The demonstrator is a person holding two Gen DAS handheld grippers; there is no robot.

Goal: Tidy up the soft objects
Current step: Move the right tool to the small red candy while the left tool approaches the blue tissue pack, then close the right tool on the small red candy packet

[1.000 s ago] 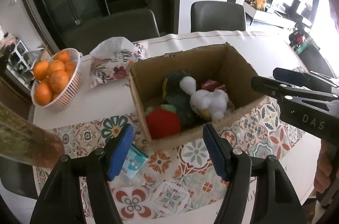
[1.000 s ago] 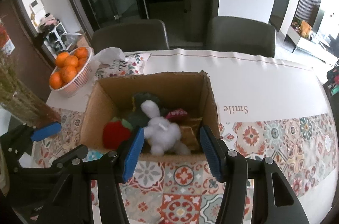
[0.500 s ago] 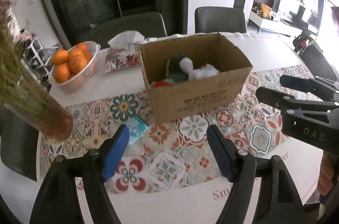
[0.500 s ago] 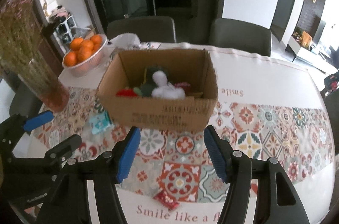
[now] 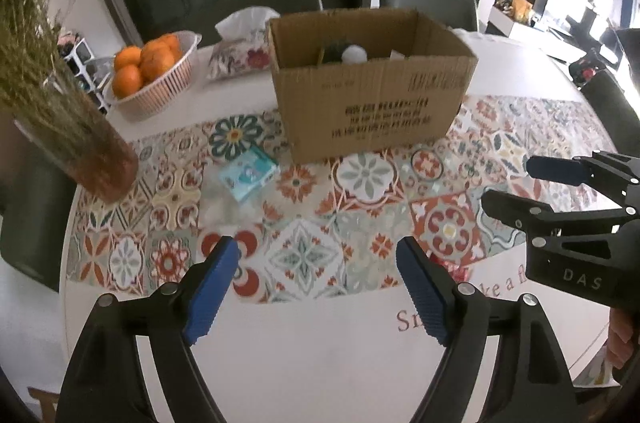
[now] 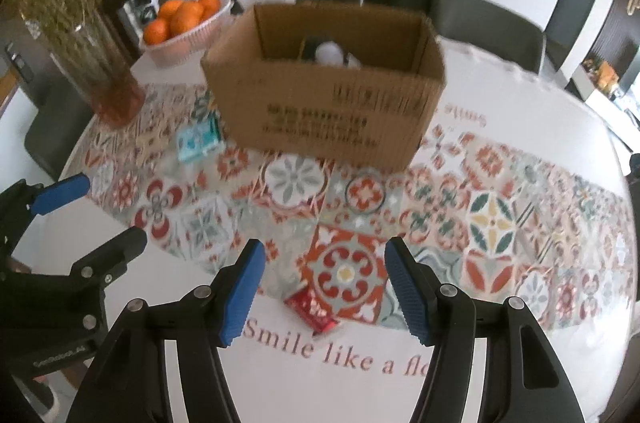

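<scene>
A round dining table [image 5: 328,351] draped with a patterned tile-print runner [image 5: 360,183] fills both wrist views. At upper left of the left wrist view, a glass vase of dried stems [image 5: 76,139] stands beside a ribbed basket of oranges [image 5: 154,85], with a floral tissue pouch [image 5: 240,53] just to its right. A small teal packet [image 5: 249,174] lies on the runner near the lower left corner of an open cardboard box [image 5: 372,103], centre frame, whose printed side lettering is too blurred to read. Inside the box, a white plush [image 5: 354,54] shows above the rim against a dark green soft toy [image 5: 332,50]. At bottom centre the left gripper [image 5: 316,291] has just been opening; its blue-padded jaws stand apart with nothing between them. At right the right gripper [image 5: 516,183], marked "DAS", also stands open and empty, having just widened. In its own view a red wrapper [image 6: 311,308] lies on the cloth between its pads, untouched, above the words "Smile like a flo" [image 6: 336,349].
</scene>
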